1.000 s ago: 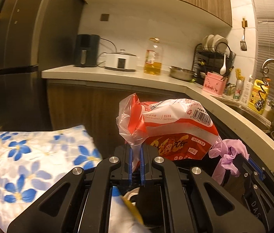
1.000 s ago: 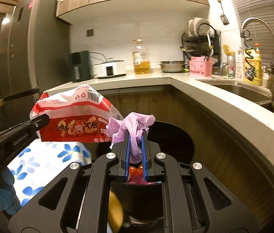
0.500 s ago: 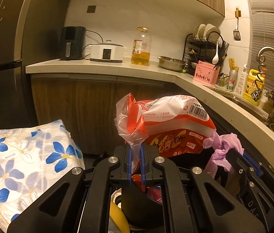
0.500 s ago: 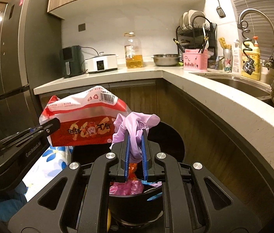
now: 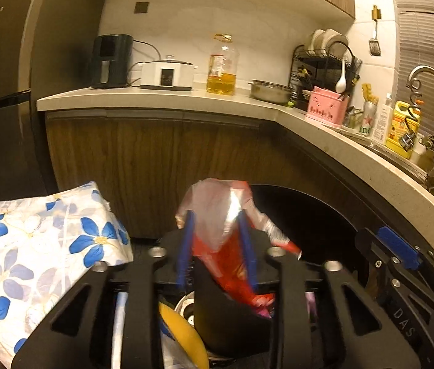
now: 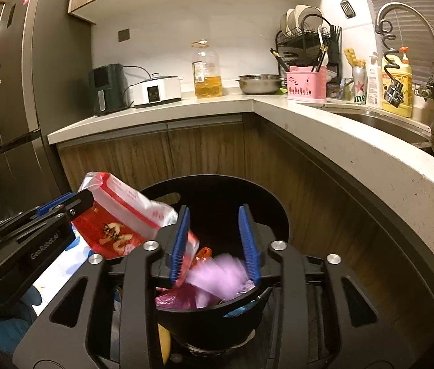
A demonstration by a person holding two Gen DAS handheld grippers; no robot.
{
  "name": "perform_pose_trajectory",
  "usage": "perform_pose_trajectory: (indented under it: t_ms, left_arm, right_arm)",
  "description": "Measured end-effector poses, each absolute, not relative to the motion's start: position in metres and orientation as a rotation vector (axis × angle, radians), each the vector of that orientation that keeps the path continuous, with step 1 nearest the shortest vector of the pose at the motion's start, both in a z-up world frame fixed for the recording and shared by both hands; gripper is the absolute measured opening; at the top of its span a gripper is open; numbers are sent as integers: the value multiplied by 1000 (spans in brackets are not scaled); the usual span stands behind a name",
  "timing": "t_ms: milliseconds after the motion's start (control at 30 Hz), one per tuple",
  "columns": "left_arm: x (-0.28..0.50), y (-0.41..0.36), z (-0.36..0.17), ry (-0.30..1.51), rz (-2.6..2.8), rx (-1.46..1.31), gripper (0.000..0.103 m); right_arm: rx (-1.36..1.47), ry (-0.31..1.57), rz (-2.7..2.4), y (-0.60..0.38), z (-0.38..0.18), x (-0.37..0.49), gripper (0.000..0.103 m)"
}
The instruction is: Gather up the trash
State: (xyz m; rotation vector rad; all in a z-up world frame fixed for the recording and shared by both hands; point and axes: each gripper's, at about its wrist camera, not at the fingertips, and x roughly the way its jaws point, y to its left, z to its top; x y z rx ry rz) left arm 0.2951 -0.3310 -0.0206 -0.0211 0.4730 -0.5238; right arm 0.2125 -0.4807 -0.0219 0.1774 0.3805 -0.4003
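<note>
I saw the pale stone L-shaped surface (image 6: pixel 278 107) running above wooden cabinet fronts. On it stood a black air fryer (image 6: pixel 106 89), a white rectangular cooker (image 6: pixel 157 90) just beside it, a clear plastic jug of yellow oil (image 6: pixel 207 70), a steel bowl (image 6: pixel 259 83), a pink slotted utensil caddy (image 6: pixel 306 86) and a black wire dish rack (image 6: pixel 307 40) behind it.

My two grippers crowd the black bin (image 6: pixel 213 316) mouth; its opening is filling with the red snack bag (image 6: pixel 118 221) and purple plastic (image 6: pixel 220 276). The curved countertop (image 6: pixel 370 160) hems my right, the floral cushion (image 5: pixel 32 246) my left. Room lies above the bin.
</note>
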Motion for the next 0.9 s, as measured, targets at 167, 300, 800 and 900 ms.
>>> perform_pose_trajectory:
  t_ms: [167, 300, 800, 900]
  left_arm:
    - [294, -322, -19, 468, -501, -27, 65]
    - [291, -313, -17, 467, -489, -34, 78]
    - [235, -259, -10, 401, -372, 78, 97]
    - [223, -241, -11, 410, -366, 72, 97]
  right_arm:
    - [180, 380, -417, -479, -22, 208, 55]
    - [185, 380, -425, -477, -21, 202, 64]
    - [133, 410, -421, -432, -13, 171, 92]
    - [130, 421, -420, -422, -12, 160, 94]
